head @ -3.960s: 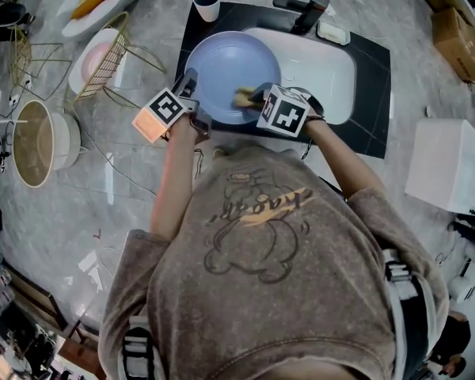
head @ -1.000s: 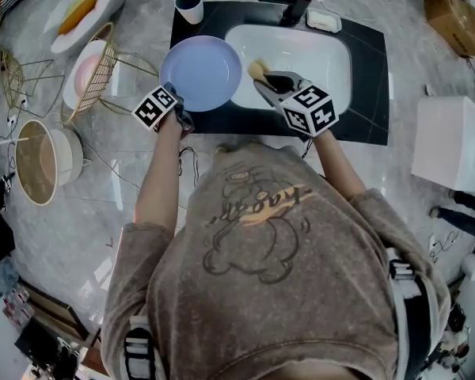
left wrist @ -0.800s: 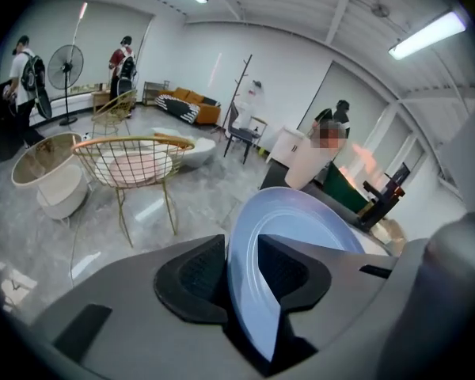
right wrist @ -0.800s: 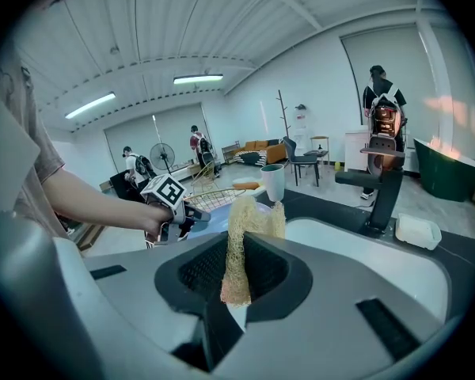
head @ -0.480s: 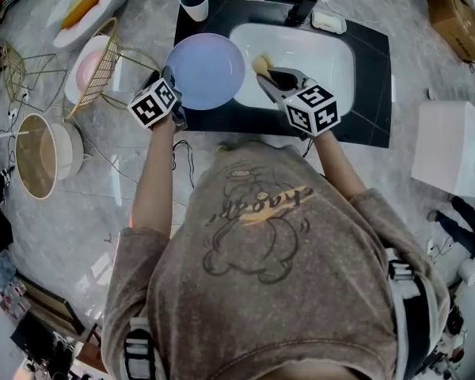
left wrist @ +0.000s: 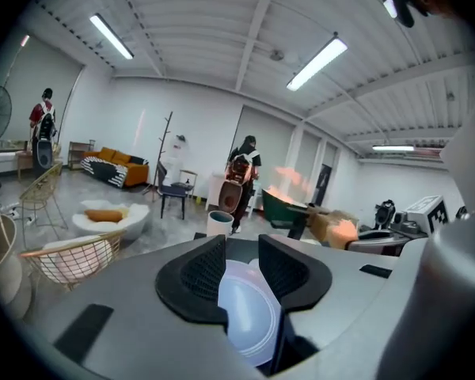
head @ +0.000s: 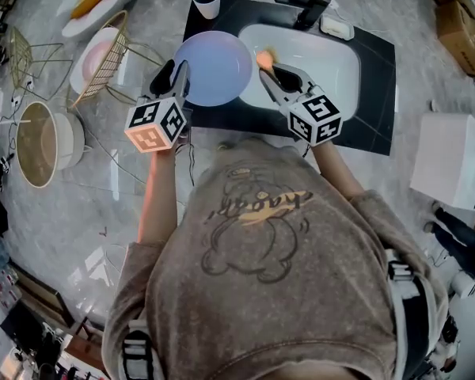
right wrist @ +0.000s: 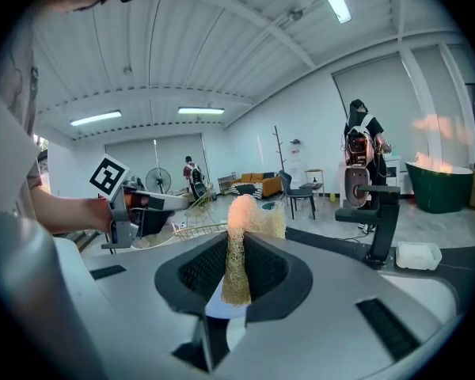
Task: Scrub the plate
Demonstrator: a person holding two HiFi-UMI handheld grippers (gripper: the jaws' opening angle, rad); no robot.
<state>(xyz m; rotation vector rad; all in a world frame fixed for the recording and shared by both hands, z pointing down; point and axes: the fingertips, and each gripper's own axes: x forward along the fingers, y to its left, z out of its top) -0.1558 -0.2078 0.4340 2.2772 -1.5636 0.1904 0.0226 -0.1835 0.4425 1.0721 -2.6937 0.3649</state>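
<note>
1. Head view.
   - The plate (head: pixel 214 68) lies flat and face up on the black mat (head: pixel 372 93), just left of the sink (head: pixel 332 70).
   - Being round, it has no long axis; its hollow faces upward.
   - The left gripper (head: pixel 170 76) sits by the plate's near-left rim, apparently above it and not touching.
   - The right gripper (head: pixel 267 71) carries the sponge (head: pixel 264 56) at the sink's left edge, just right of the plate.

2. Left gripper view.
   - The left gripper (left wrist: pixel 239 250) has its jaws apart; they have just been opening, and nothing sits between them.
   - The plate (left wrist: pixel 249 315) shows through the gap, below and beyond.
   - Judgement: the plate looks stiff and smooth, likely slippery when wet and liable to chip. It is best taken at the rim, one pad above and one beneath.

3. Right gripper view.
   - The right gripper (right wrist: pixel 237 252) has its jaws clamped on the sponge (right wrist: pixel 244 216).
   - The sponge stands on edge with its long axis upright and its top above the jaw tips.
   - Judgement: it is soft, light and fibrous, and will compress.
</note>
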